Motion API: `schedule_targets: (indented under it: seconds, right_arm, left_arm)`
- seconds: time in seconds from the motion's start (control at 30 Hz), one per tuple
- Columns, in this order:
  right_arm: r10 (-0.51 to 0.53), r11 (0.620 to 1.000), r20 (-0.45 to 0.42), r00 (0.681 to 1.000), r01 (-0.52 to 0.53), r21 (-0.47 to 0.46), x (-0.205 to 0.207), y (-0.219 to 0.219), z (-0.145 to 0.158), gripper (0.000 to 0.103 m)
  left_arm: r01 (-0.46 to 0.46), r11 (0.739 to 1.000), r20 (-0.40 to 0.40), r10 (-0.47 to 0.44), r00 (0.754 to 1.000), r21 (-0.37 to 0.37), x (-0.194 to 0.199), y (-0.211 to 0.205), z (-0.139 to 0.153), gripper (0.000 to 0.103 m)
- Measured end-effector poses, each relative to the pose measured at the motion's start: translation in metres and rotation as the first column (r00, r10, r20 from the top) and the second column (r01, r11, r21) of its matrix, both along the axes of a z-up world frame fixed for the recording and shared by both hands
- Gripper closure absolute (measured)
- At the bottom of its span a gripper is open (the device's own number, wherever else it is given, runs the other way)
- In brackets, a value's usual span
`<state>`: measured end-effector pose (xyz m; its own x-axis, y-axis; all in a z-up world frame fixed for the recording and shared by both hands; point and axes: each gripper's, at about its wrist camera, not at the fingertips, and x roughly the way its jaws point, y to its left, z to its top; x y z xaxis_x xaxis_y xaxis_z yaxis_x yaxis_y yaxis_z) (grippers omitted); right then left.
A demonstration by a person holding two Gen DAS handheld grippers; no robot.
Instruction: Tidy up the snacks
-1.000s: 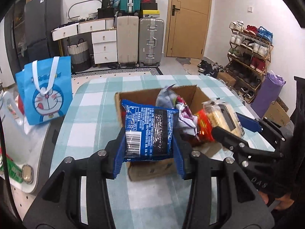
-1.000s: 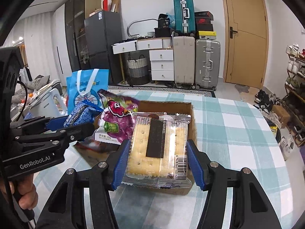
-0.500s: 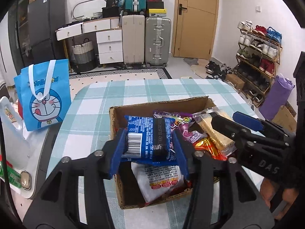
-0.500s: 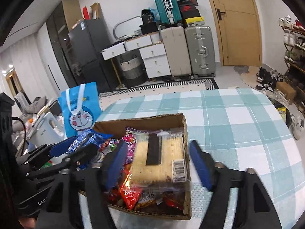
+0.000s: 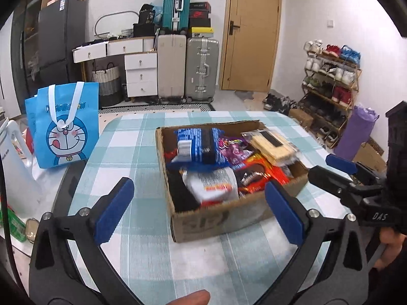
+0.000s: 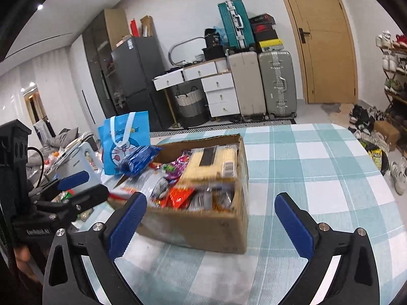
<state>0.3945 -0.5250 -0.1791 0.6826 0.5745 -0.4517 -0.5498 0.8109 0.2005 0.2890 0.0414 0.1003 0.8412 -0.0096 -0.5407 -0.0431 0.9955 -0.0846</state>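
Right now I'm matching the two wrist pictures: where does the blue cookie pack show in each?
Left wrist: blue cookie pack lies centre frame, at the box's far-left corner.
Right wrist: the pack sits left of centre, poking over the box's left wall.
Shared landmark: the blue cartoon bag, beyond the table on the left in both.

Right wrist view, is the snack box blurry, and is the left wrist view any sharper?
Right wrist view: cardboard box and its snacks are motion-smeared, ceiling lights glare, walls bow from fisheye. Left wrist view: sharper, though the box front is slightly soft and the cracker pack smeared.
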Motion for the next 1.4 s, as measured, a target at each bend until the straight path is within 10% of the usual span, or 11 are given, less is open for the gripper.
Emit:
schedule_targets:
  seconds: [1.4]
  right_arm:
    - [0.024,0.999,0.285,0.958,-0.011,-0.048,-0.089,-0.007,-0.031,0.0]
  left_arm:
    - [-0.007,0.999,0.13,0.001,0.992,0.045,-0.077,-0.011,-0.062,0.0]
